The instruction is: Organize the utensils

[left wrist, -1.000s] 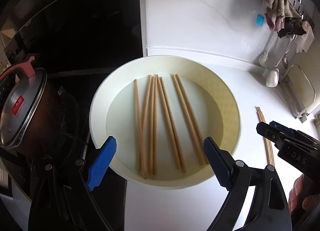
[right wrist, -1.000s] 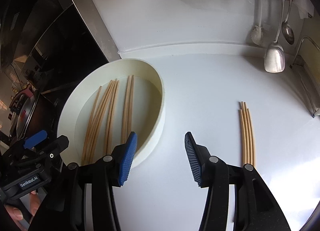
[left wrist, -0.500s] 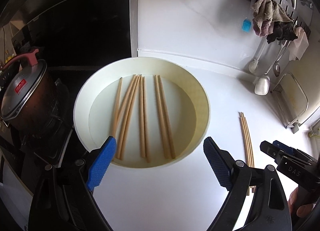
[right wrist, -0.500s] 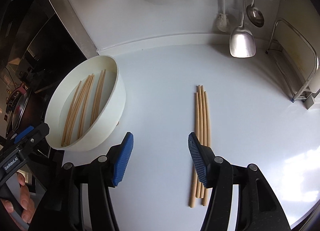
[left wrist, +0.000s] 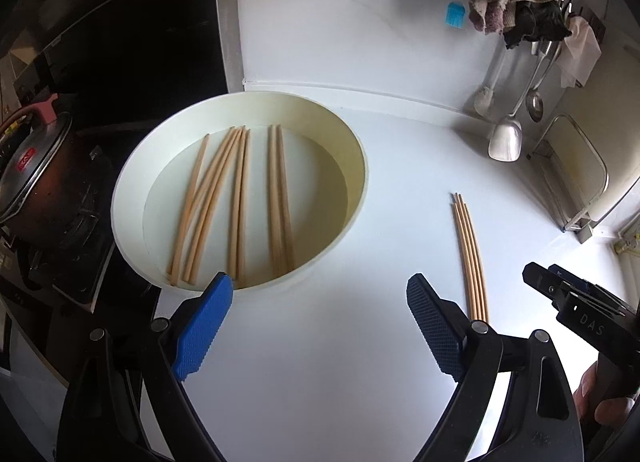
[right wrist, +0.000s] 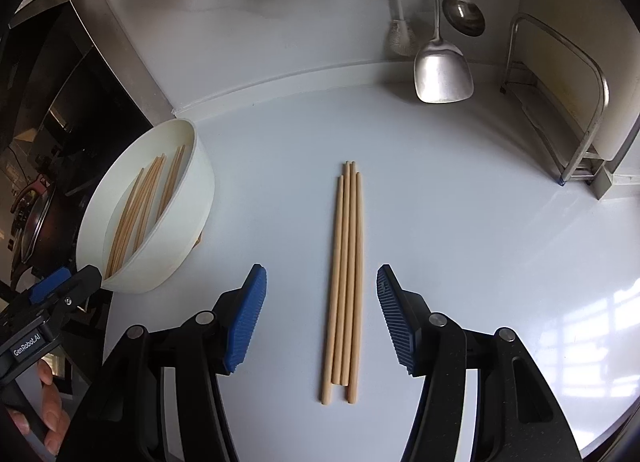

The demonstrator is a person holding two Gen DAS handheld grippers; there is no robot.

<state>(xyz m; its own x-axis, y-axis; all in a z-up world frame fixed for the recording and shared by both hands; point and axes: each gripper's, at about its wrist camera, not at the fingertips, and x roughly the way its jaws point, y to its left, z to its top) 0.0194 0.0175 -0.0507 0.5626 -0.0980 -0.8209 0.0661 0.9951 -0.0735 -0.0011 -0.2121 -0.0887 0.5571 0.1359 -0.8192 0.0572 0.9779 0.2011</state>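
Chopsticks [right wrist: 346,274], pale wood, neatly bundled

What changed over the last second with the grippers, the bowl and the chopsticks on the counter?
Both grippers moved to the right, away from the bowl. The right gripper now lines up over the chopsticks on the counter, jaws a little wider and empty. The left gripper hangs wide open over bare counter beside the bowl. Nothing was gripped or released. The chopsticks in the bowl and those on the counter lie as before.

Tan wooden chopsticks [right wrist: 346,274], cream round basin [left wrist: 352,149], white counter [right wrist: 460,221], ribbed blue pads [right wrist: 246,322]
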